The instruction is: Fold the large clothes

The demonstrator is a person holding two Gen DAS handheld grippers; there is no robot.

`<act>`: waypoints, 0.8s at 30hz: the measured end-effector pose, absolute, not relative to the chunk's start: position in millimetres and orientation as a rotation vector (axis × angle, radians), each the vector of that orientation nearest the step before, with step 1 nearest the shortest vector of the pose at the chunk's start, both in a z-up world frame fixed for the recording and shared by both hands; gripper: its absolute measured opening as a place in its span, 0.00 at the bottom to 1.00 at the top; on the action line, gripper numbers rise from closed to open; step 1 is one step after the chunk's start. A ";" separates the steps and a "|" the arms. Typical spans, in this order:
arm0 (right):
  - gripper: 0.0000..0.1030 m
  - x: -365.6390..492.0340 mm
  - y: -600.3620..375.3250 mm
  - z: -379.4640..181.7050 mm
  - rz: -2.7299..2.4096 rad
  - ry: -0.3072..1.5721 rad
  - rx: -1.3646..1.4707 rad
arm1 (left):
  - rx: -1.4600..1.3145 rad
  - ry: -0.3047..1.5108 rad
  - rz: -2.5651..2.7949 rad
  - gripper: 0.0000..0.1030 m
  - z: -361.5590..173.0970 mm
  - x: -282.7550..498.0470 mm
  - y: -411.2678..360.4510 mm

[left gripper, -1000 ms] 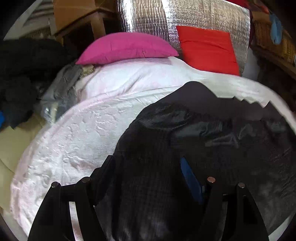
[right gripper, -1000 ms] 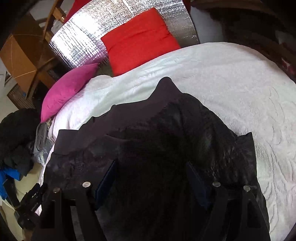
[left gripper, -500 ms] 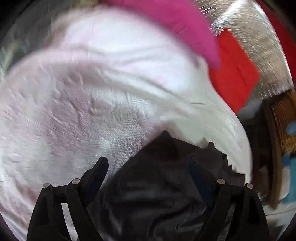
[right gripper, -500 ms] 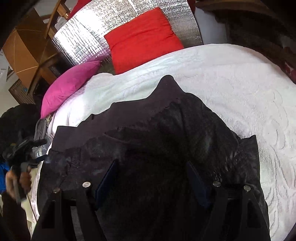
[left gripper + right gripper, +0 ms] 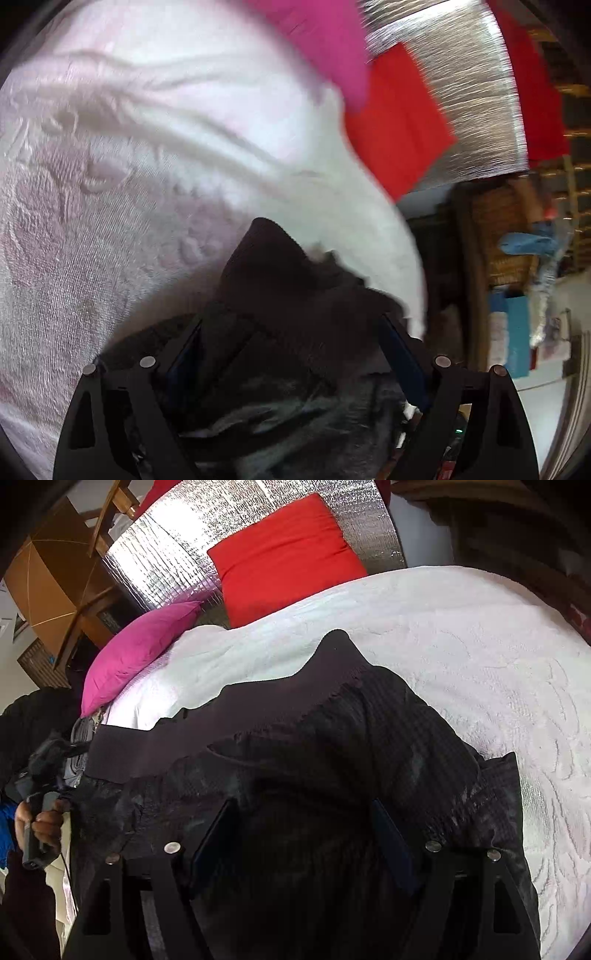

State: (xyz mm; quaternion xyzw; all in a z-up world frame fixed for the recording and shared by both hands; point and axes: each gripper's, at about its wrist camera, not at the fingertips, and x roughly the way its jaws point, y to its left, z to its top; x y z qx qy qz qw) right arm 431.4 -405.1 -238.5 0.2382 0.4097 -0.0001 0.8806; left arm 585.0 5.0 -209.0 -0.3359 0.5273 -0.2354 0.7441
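Observation:
A large dark garment (image 5: 332, 738) lies spread on a white bedspread (image 5: 461, 646), its broad hem band pointing toward the pillows. My right gripper (image 5: 303, 805) hovers over its near part, jaws wide, with fabric lying between the blue pads and no visible pinch. My left gripper (image 5: 291, 321) stands open over a corner of the same garment (image 5: 280, 266), tilted sideways, with cloth under and between its fingers. At the left edge of the right wrist view, a hand (image 5: 44, 821) grips the left gripper's handle.
A pink pillow (image 5: 140, 653) and a red pillow (image 5: 284, 554) lean on silver foil padding (image 5: 166, 561) at the bed's head. A dark clothes pile (image 5: 29, 716) and wooden furniture (image 5: 48, 579) stand to the left. Wicker shelving (image 5: 509, 236) lies beyond the bed's right edge.
The left gripper swung sideways and rolled, its jaws widened, and it now faces the garment's corner. Its hand came into the right wrist view. The right gripper stayed still.

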 end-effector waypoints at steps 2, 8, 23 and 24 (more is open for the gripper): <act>0.77 431.4 -404.6 -238.4 -0.002 0.854 0.494 | -0.787 1.029 -0.573 0.83 -190.0 567.7 9.3; 0.77 432.1 -402.7 -238.3 -0.009 0.856 0.480 | -0.636 0.881 -0.621 0.69 -160.3 542.6 -7.6; 0.77 433.0 -402.3 -237.8 -0.017 0.849 0.481 | -0.222 0.924 -0.284 0.20 -165.0 537.8 -17.8; 0.77 432.7 -402.4 -238.2 -0.017 0.848 0.482 | -0.208 0.885 -0.241 0.20 -162.7 538.6 -12.6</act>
